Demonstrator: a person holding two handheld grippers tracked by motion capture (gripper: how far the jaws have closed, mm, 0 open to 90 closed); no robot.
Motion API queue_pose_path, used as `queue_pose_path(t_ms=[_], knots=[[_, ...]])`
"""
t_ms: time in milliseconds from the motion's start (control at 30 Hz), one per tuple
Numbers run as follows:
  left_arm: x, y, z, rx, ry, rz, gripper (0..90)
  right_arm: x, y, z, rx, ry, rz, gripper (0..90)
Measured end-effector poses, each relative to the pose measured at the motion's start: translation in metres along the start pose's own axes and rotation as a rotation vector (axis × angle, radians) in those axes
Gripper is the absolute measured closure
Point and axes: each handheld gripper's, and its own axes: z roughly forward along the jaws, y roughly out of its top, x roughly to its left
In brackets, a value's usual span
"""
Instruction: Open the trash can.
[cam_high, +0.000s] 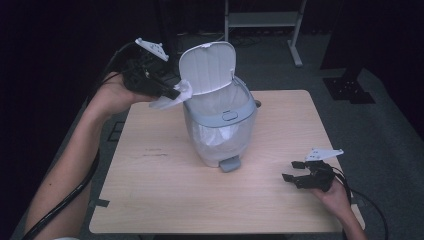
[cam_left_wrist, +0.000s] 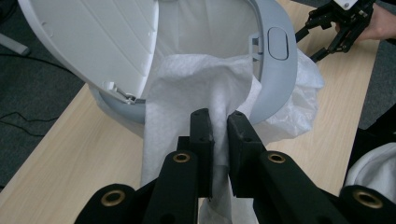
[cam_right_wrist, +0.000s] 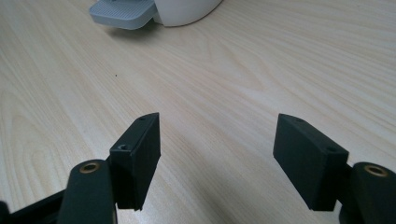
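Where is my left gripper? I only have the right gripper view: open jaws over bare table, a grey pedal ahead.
Observer: The left gripper is at the bin's rim, shut on a white paper sheet.
Operator: Is the lid up?
Observer: Yes, the lid stands open, tilted back.
Operator: Anything lining the bin?
Observer: A white bag lines it, folded out over the rim.
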Motion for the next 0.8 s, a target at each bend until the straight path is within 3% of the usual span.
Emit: queue_pose_path(t_ms=[800], knots=[[0.007, 0.043, 0.023, 0.031, -0.024, 0.050, 81.3, 0.003, -0.004, 0.004, 0.011, 0.023, 0.006, 30.8]])
